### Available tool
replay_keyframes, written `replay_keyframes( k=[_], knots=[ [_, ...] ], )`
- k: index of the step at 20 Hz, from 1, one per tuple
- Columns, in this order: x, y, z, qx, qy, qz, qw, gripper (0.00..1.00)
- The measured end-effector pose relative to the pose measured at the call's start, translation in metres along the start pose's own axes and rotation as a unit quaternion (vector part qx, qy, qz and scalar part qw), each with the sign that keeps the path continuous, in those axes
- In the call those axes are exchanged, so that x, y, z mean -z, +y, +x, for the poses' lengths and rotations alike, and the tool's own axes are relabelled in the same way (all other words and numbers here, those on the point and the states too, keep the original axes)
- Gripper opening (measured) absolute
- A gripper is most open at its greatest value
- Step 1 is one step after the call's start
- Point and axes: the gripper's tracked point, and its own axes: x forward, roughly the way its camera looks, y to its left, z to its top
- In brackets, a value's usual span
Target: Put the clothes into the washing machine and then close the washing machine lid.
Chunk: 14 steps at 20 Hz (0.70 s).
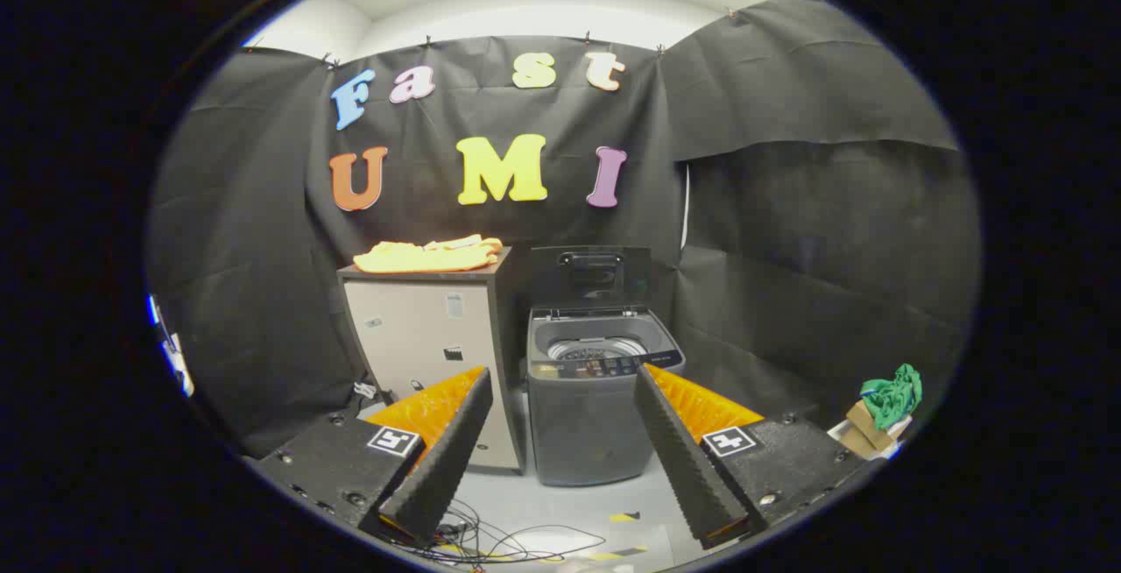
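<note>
claw (563,398) spread wide, nothing between the fingers; washing machine (601,406) sits on the floor beyond them, seen in the gap, lid (591,273) standing upright, drum open; clothes (431,255), an orange-yellow heap, lie on top of the cabinet (426,336) just beside the machine; loose cables (508,542) on the floor near the fingers; green cloth (891,395) on a cardboard box (865,433), well apart from the machine

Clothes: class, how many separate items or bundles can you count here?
2. The orange clothes lie atop the cabinet beside the washing machine; the green cloth sits on cardboard, off to the right. Others may be hidden.
</note>
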Motion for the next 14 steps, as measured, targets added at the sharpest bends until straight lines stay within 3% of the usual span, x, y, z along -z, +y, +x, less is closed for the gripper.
replay_keyframes(
  k=[14],
  knots=[
    [-0.0013,-0.0005,-0.0020,0.003,0.000,-0.007,1.000,1.00]
  ],
)
